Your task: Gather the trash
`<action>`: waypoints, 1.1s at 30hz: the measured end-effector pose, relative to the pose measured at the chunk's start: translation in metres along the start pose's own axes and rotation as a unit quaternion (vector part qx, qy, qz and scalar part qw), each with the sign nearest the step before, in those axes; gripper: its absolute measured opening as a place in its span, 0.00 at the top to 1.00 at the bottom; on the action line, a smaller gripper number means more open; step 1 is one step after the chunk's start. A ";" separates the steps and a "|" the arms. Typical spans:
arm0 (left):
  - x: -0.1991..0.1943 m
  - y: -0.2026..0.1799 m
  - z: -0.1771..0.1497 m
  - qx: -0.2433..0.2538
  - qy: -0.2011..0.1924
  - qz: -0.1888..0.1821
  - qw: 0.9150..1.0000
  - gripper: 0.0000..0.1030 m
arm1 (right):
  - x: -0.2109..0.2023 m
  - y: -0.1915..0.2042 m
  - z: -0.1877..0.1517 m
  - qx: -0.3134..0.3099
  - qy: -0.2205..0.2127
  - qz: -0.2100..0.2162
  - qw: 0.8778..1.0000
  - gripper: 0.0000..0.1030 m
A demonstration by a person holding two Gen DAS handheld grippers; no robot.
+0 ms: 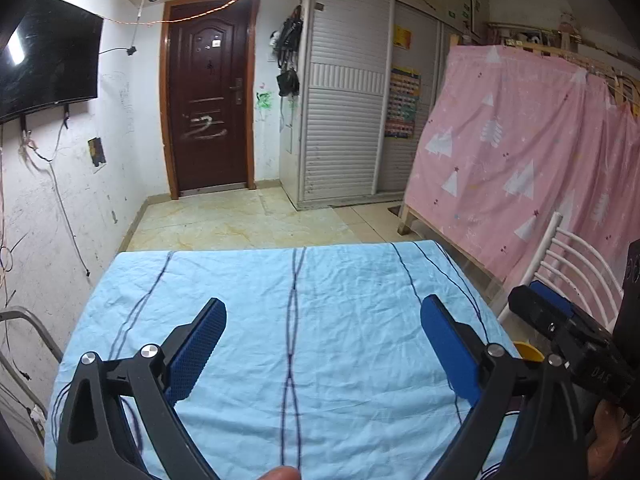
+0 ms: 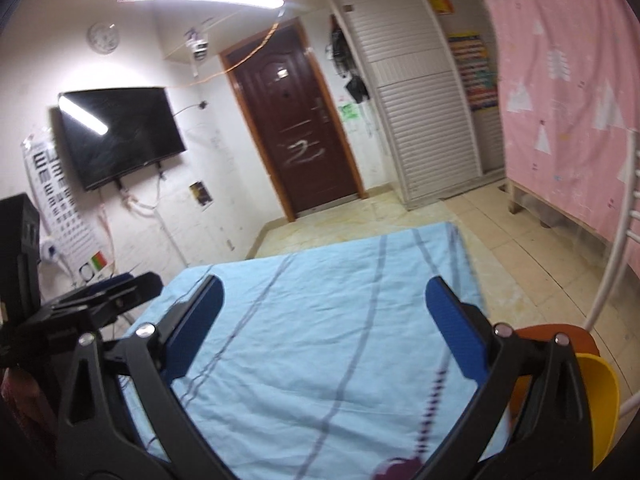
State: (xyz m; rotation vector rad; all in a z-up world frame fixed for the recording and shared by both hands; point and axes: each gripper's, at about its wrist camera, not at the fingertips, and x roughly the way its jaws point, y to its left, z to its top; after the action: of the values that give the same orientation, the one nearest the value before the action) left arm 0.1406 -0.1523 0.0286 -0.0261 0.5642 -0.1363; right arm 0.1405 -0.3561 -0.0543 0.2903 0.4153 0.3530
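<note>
Near edge: left gripper (image 1: 324, 304) is held wide open over a table, nothing between its blue pads (image 1: 196, 344). Right gripper (image 2: 325, 282) is likewise spread wide and empty. A fingertip (image 1: 280, 474) is seen at the bottom of the left view.

A blurred purple patch (image 2: 396, 466) is noted on the cloth at the near edge, between the right gripper's fingers; whether it is litter or print cannot be told.

A yellow tub (image 2: 600, 400) is seen just right of the right gripper's right finger, beside the table edge, with an orange tub (image 2: 560, 336) behind it. Both are smooth and plain.

The table is covered by a creased light-blue cloth (image 1: 240, 280) with dark stripes. A white chair (image 1: 580, 268) stands at its right.

Farther: tiled floor (image 1: 240, 220), pink curtain (image 1: 520, 140), brown door (image 1: 208, 100) scrawled in white, not legible. A television (image 2: 120, 132) and an eye chart (image 2: 52, 184) are hung on the left wall.
</note>
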 end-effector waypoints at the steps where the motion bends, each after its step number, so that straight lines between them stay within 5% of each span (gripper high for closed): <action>1: -0.004 0.006 0.000 -0.004 -0.004 0.003 1.000 0.13 | 0.001 0.004 0.000 -0.004 0.000 0.003 1.000 0.06; 15: -0.027 0.065 0.000 -0.055 -0.025 0.040 0.997 0.12 | 0.024 0.066 0.002 -0.050 0.018 0.022 0.998 0.06; 33: -0.025 0.080 0.001 -0.067 -0.027 0.047 0.996 0.12 | 0.033 0.084 0.005 -0.060 0.022 0.026 0.998 0.06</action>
State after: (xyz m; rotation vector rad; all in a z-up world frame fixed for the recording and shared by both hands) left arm 0.1303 -0.0695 0.0381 -0.1332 0.5182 -0.0057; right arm 0.1480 -0.2683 -0.0325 0.1759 0.4278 0.4341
